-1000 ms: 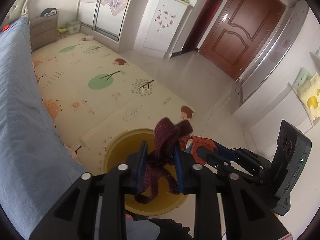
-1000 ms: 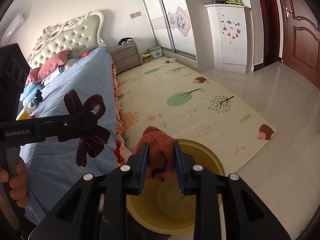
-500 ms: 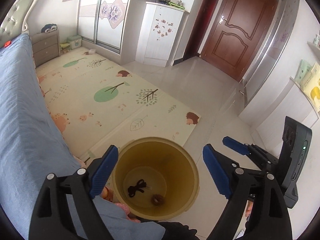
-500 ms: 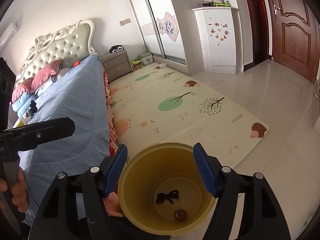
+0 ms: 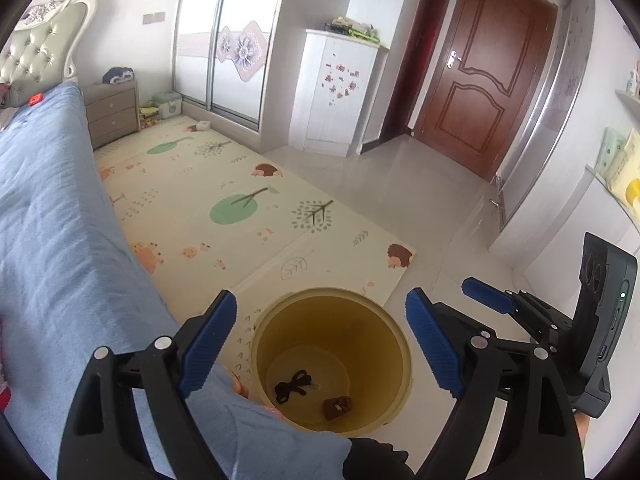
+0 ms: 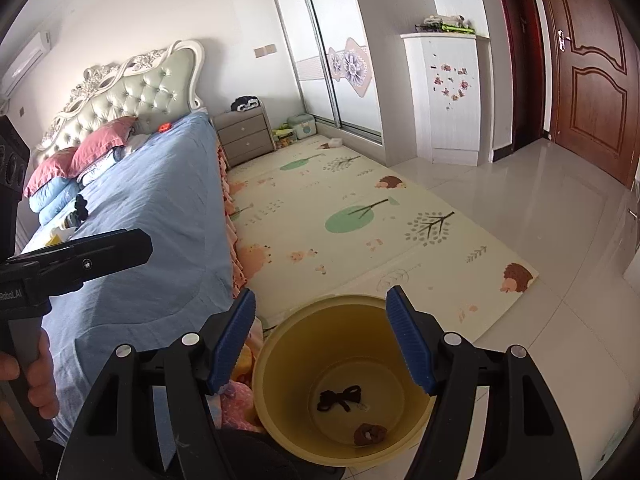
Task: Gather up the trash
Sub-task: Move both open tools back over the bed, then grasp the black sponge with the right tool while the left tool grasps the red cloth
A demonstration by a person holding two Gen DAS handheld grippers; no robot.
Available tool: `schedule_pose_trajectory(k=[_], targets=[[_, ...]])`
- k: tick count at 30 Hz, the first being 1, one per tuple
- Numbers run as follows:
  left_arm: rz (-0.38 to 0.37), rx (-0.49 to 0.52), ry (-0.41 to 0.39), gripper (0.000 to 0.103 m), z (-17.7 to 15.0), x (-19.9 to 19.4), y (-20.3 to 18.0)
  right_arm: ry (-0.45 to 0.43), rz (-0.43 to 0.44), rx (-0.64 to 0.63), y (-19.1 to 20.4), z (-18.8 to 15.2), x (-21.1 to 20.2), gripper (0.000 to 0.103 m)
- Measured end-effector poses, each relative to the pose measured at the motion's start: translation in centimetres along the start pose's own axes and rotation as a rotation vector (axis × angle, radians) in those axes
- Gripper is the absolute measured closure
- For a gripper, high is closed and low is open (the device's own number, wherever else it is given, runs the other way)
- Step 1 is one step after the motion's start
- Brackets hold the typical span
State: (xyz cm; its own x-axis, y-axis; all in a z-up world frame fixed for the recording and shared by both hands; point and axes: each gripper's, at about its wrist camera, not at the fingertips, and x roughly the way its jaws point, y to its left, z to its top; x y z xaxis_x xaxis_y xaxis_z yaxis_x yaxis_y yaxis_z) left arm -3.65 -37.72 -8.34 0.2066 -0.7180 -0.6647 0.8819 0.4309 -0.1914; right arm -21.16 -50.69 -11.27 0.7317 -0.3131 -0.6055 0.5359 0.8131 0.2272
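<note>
A dark, bow-shaped knitted strip [image 5: 293, 385] and a small brown knitted wad [image 5: 338, 407] are seen lying apart on the bottom of the round yellow plastic bin [image 5: 394, 332]. Above the bin, the left tool [image 5: 320, 344] and right tool [image 6: 322, 340] are angled downward, both released wide with nothing gripped.

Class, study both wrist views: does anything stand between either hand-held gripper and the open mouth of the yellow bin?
Nothing visible does. The left hand-held gripper and the right hand-held gripper are both open and empty above the yellow bin. Its mouth is uncovered; only a dark knitted bow and a brown knitted piece lie on its bottom.
</note>
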Motion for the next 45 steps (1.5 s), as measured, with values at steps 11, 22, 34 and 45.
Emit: schedule_pose_trajectory(k=[11, 22, 34, 45], targets=[[0.222, -0.035, -0.192, 0.017, -2.9, -9.4, 4.5, -0.101, 0.148, -0.138, 7.4, 1.3, -1.6, 0.032], [0.482, -0.164, -0.330, 0.004, -7.3, -20.9, 12.1, -0.163, 0.328, -0.234, 17.4, 1.3, -2.1, 0.013], [0.642, -0.351, -0.393, 0.004, -14.1, -29.1, 19.6, -0.135, 0.537, -0.361, 28.1, 0.3, -2.9, 0.008], [0.688, -0.453, -0.402, 0.004, -17.4, -31.7, 23.0, -0.009, 0.672, -0.476, 36.6, -2.1, -1.1, 0.008]])
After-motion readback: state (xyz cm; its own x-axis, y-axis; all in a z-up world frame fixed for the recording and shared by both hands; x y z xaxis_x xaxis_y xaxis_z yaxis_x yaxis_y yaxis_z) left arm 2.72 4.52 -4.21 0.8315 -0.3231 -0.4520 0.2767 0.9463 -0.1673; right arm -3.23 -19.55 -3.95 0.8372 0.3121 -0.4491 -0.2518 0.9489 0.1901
